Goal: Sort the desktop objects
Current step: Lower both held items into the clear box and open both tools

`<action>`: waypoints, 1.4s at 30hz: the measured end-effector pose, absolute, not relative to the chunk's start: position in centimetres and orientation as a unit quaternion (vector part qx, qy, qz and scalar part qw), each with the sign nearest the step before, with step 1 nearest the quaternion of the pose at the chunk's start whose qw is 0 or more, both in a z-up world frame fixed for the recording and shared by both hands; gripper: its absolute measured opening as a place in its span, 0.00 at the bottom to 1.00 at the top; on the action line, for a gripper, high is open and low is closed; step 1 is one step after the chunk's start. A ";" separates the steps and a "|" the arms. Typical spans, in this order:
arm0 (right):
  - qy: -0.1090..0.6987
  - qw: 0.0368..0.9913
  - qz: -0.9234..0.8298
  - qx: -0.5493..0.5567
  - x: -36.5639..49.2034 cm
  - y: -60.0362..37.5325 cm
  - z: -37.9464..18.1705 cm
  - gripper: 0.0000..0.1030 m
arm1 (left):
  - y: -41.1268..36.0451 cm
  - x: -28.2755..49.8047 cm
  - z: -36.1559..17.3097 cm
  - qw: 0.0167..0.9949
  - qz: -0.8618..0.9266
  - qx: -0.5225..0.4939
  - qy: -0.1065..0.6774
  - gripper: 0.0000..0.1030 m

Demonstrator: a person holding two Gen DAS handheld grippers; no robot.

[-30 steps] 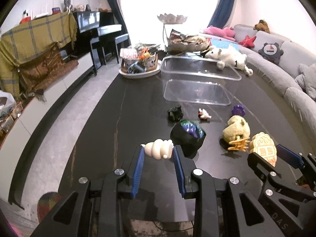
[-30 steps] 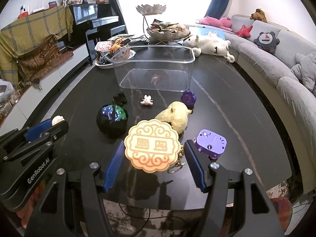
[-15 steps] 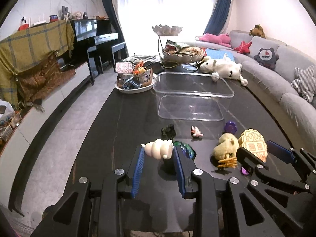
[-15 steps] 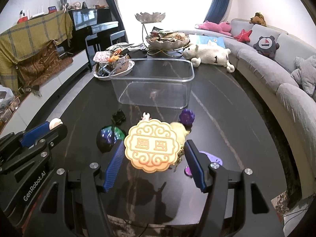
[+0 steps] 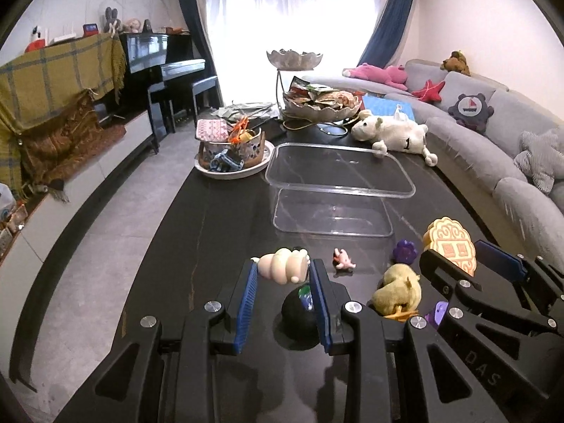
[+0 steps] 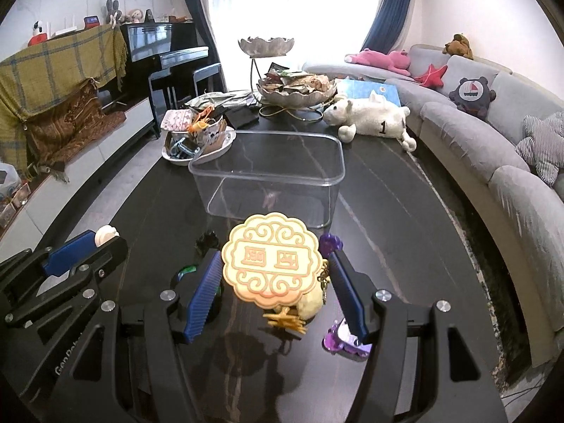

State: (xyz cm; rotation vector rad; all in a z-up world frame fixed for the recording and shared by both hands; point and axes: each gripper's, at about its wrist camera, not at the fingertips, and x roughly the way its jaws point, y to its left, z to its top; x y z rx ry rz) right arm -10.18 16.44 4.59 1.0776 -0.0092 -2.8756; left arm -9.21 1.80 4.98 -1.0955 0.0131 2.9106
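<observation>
Left gripper (image 5: pixel 284 270) clamps a cream figurine (image 5: pixel 283 264), right gripper (image 6: pixel 273 268) a mooncake charm (image 6: pixel 270 259); carry both level over the far clear bin (image 6: pixel 268 176) before opening.

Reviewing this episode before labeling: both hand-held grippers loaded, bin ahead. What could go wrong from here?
1. The left hand-held gripper holds the cream figurine only at its fingertips; it might slip out before reaching the clear bin.
2. The right hand-held gripper carries the wide mooncake charm, whose dangling clasp could snag the yellow plush below.
3. The two grippers are close together; both heading to the bin could collide.
</observation>
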 end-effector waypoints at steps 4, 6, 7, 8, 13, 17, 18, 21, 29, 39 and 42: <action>-0.002 0.032 -0.937 0.348 -11.0 16.4 5.2 0.58 | 2.0 -10.6 5.3 0.022 0.935 -0.353 0.015 0.27; -0.002 0.032 -0.937 0.349 -11.5 16.5 5.3 0.58 | 2.2 -11.2 5.5 0.013 0.936 -0.352 0.027 0.27; -0.002 0.033 -0.937 0.349 -11.7 16.5 5.3 0.58 | 2.2 -11.6 5.6 0.015 0.936 -0.350 0.025 0.27; -0.002 0.033 -0.937 0.349 -11.9 16.6 5.2 0.58 | 2.2 -11.8 5.7 0.017 0.937 -0.348 0.021 0.27; -0.005 0.033 -0.936 0.350 -13.0 16.8 5.2 0.58 | 2.4 -13.1 6.2 0.014 0.943 -0.333 0.017 0.27; -0.006 0.033 -0.936 0.351 -13.9 16.9 5.0 0.58 | 2.3 -14.2 6.3 0.026 0.942 -0.335 0.004 0.27; -0.006 0.032 -0.935 0.352 -14.1 16.9 4.9 0.58 | 2.3 -14.6 6.2 0.031 0.941 -0.338 0.000 0.27; -0.006 0.031 -0.934 0.355 -14.8 17.0 4.6 0.58 | 2.4 -15.6 6.1 0.034 0.940 -0.340 -0.001 0.27; -0.009 0.031 -0.934 0.356 -16.1 17.3 4.5 0.58 | 2.5 -17.4 5.9 0.036 0.935 -0.352 0.003 0.27; -0.009 0.029 -0.934 0.357 -17.5 17.6 4.9 0.58 | 3.5 -19.0 5.7 0.036 0.930 -0.365 0.022 0.27; -0.015 0.032 -0.933 0.357 -18.2 17.8 5.2 0.58 | 3.7 -19.8 5.8 0.038 0.929 -0.367 0.025 0.27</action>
